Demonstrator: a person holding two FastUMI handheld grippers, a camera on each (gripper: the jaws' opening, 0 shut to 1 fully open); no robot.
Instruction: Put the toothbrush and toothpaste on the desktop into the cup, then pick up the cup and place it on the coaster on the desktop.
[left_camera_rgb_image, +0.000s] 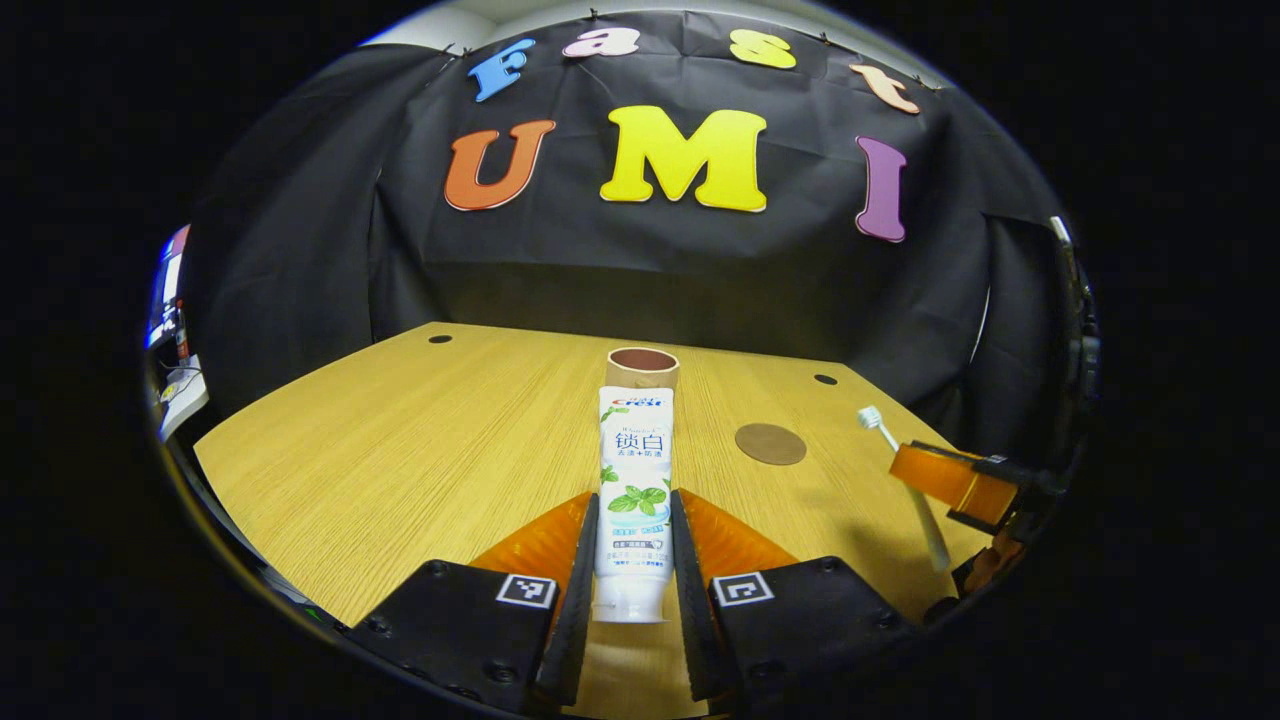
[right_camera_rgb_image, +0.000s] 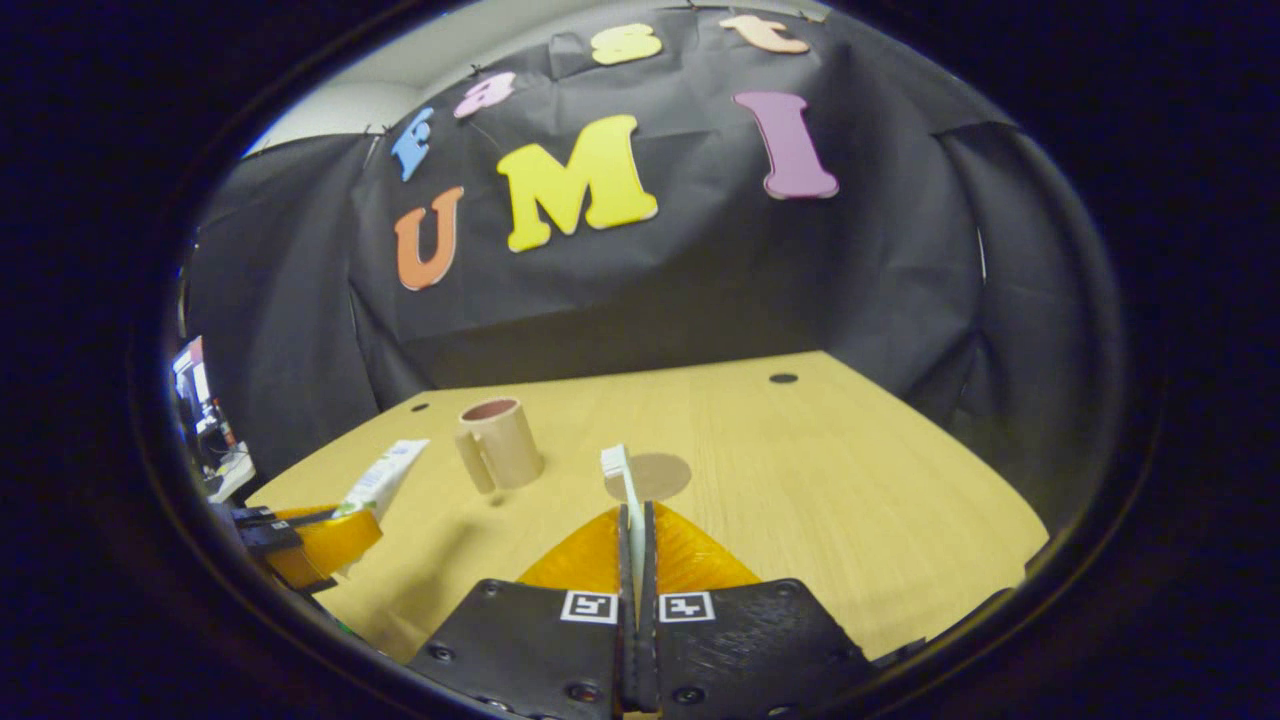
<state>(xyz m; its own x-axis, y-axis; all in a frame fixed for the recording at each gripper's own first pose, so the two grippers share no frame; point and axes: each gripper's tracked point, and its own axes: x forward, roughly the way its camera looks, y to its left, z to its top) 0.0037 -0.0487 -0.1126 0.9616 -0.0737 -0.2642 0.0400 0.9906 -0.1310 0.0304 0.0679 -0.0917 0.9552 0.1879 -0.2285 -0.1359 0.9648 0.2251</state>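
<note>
My left gripper (left_camera_rgb_image: 634, 510) is shut on a white toothpaste tube (left_camera_rgb_image: 634, 480), held above the desk and pointing at the tan cup (left_camera_rgb_image: 642, 368) just beyond its tip. My right gripper (right_camera_rgb_image: 636, 520) is shut on a white toothbrush (right_camera_rgb_image: 620, 478), bristle end forward and raised. In the right gripper view the cup (right_camera_rgb_image: 500, 443) stands upright with its handle to the left, and the round brown coaster (right_camera_rgb_image: 655, 476) lies right behind the brush. The left gripper view shows the coaster (left_camera_rgb_image: 770, 444) right of the cup, and the right gripper (left_camera_rgb_image: 950, 478) with the toothbrush (left_camera_rgb_image: 905, 470) at the far right.
The wooden desk (left_camera_rgb_image: 420, 440) has small dark holes near its back corners. Black cloth closes the booth behind and at the sides. The left gripper (right_camera_rgb_image: 310, 540) with the toothpaste tube (right_camera_rgb_image: 385, 478) shows at the left edge of the right gripper view.
</note>
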